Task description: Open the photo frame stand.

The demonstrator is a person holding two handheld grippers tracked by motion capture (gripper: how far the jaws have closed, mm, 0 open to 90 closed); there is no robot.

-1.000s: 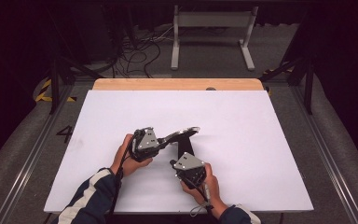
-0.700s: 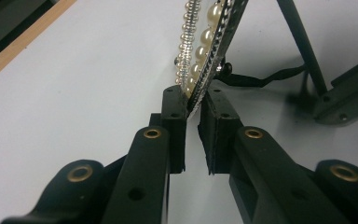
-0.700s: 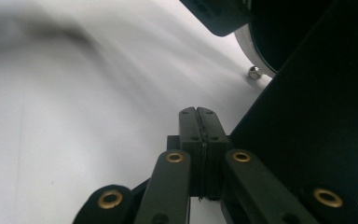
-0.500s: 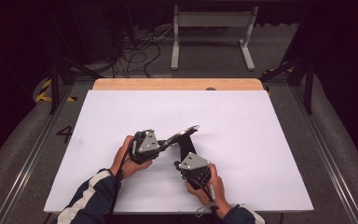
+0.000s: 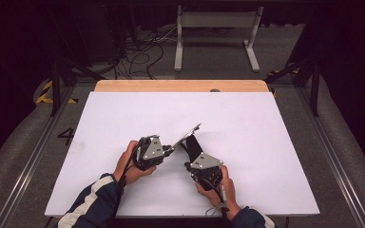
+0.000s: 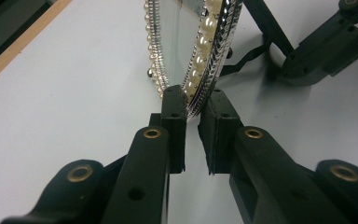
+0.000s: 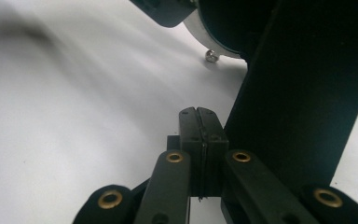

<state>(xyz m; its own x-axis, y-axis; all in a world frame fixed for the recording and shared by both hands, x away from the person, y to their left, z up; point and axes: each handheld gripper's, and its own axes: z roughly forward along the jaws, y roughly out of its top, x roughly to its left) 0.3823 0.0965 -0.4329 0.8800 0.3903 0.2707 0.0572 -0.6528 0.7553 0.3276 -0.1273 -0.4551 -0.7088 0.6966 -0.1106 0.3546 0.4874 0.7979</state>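
We judged the step in hand to be standing a small pearl-rimmed frame (image 6: 193,51) up on the white worktop (image 5: 275,142), so we kept the left tool (image 6: 192,109) clamped on the frame's lower edge, its jaws pinching the beaded silver rim from both faces. To do this well we thought the grip ought to stay low and light on the rim, since pearls and thin metal could slip or mark under a hard squeeze, and the frame ought to be tilted only as far as its black rear stand (image 7: 303,93) could take the weight. The right tool (image 7: 200,114) had its jaws pressed together with nothing between them, and it lay just beside that stand; we judged it best used as a closed nudging tip against the strut rather than as a grip. Relative to the frame, the left tool sat at its near bottom edge, touching it, while the right tool was behind it, at the stand's side, whether touching we could not tell. In the high view the frame (image 5: 190,133) rose slanting between the two tools, near the worktop's middle.
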